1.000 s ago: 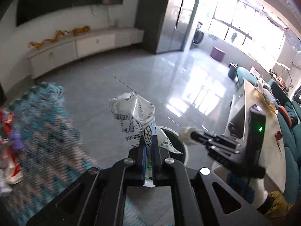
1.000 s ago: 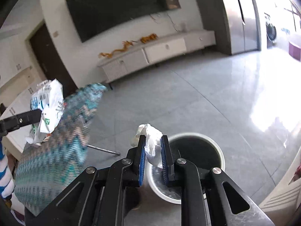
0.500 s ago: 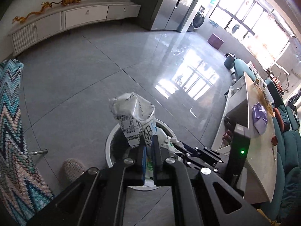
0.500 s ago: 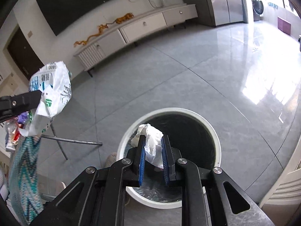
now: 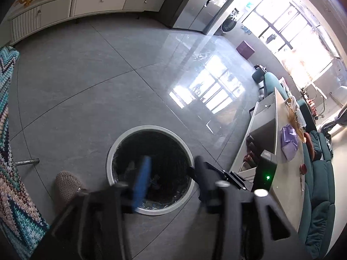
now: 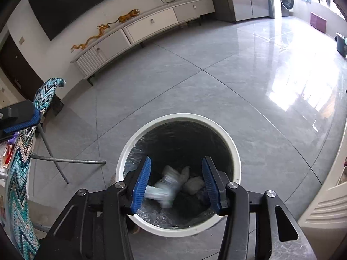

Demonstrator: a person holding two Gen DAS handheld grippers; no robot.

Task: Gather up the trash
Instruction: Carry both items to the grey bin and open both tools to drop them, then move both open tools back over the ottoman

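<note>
A blurred white wrapper [image 6: 167,186] and a crumpled tissue [image 6: 194,184] lie inside the round white bin [image 6: 235,151], seen between and just beyond the spread fingers of the right gripper [image 6: 176,179], which grips nothing. The left gripper [image 5: 171,177] hangs over the same bin [image 5: 151,128], its blurred fingers also wide apart and empty. A zigzag knitted cloth [image 6: 19,151] drapes to the left.

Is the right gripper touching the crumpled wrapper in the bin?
Apart. Right wrist view: right gripper open above the bin; crumpled wrapper lies inside, below.
</note>
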